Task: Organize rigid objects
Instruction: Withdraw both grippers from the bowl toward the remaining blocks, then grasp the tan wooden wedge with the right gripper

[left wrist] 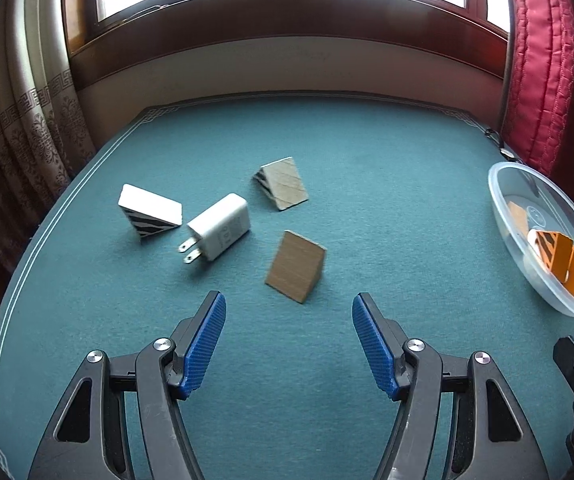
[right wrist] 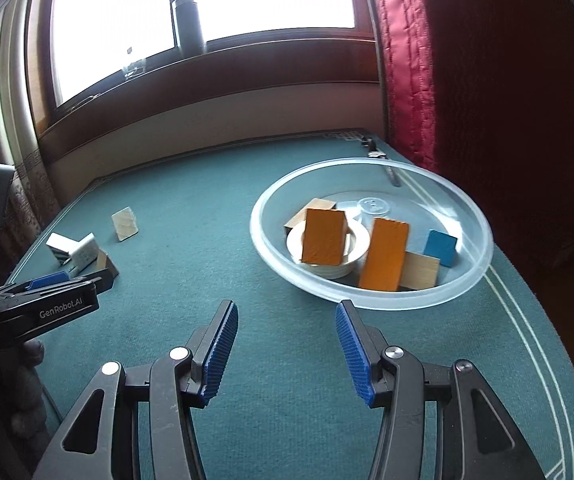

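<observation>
On the green table cloth (left wrist: 387, 208) lie a white plug charger (left wrist: 221, 227), a white block with a striped end (left wrist: 149, 210), a striped-ended wooden wedge (left wrist: 283, 184) and a plain wooden wedge (left wrist: 295, 266). My left gripper (left wrist: 289, 308) stands open just short of the plain wedge, with nothing between its blue pads. The clear plastic bowl (right wrist: 439, 296) holds two orange blocks (right wrist: 324, 236), a blue block (right wrist: 441, 247), wooden blocks and a small white dish (right wrist: 357, 246). My right gripper (right wrist: 287, 314) hangs open and empty in front of the bowl's near rim.
The bowl (left wrist: 507, 216) sits at the table's right edge beside a red quilted curtain (left wrist: 543, 64). A patterned beige curtain (left wrist: 19, 128) hangs at the left. A wristwatch (right wrist: 379, 155) lies behind the bowl. The left gripper (right wrist: 53, 282) shows at the right wrist view's left side.
</observation>
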`<state>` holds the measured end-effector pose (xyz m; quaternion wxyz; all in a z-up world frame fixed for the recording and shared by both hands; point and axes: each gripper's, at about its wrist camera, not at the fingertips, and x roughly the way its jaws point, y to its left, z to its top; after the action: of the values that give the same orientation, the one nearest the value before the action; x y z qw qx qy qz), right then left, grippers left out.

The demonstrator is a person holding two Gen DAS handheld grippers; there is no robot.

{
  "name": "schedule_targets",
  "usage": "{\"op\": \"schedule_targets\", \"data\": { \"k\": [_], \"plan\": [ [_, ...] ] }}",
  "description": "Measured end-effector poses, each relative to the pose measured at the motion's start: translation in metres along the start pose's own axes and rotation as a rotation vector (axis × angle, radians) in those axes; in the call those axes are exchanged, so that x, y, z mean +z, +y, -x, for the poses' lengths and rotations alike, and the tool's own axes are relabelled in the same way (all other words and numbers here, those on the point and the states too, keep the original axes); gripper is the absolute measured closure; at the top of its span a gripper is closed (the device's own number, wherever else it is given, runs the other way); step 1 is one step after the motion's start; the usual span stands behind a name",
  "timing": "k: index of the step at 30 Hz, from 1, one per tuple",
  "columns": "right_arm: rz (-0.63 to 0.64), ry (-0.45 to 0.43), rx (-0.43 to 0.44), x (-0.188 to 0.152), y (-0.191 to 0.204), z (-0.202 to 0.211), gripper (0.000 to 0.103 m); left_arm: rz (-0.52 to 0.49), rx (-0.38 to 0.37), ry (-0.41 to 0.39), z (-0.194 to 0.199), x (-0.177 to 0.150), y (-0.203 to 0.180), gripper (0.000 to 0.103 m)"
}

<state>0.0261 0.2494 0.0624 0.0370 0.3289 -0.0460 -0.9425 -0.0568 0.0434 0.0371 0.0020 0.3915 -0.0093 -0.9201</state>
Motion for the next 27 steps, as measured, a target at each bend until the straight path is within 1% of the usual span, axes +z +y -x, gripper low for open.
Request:
{"op": "schedule_targets", "data": {
  "k": [4, 10, 22, 27],
  "plan": [
    [0.018, 0.083, 0.088, 0.002, 0.019, -0.014, 0.049, 0.044, 0.033, 0.011, -0.004, -0.002, 0.030, 0.036],
    [0.029, 0.164, 0.171, 0.011, 0.047, -0.033, 0.049, 0.098, 0.075, 0.016, -0.007, -0.007, 0.071, 0.036],
    [0.040, 0.265, 0.292, 0.028, 0.111, -0.069, 0.049, 0.173, 0.081, 0.027, -0.009, -0.009, 0.114, 0.036],
    [0.032, 0.301, 0.323, 0.034, 0.133, -0.085, 0.049, 0.230, 0.100, 0.049, -0.014, -0.012, 0.135, 0.036]
  ]
}}
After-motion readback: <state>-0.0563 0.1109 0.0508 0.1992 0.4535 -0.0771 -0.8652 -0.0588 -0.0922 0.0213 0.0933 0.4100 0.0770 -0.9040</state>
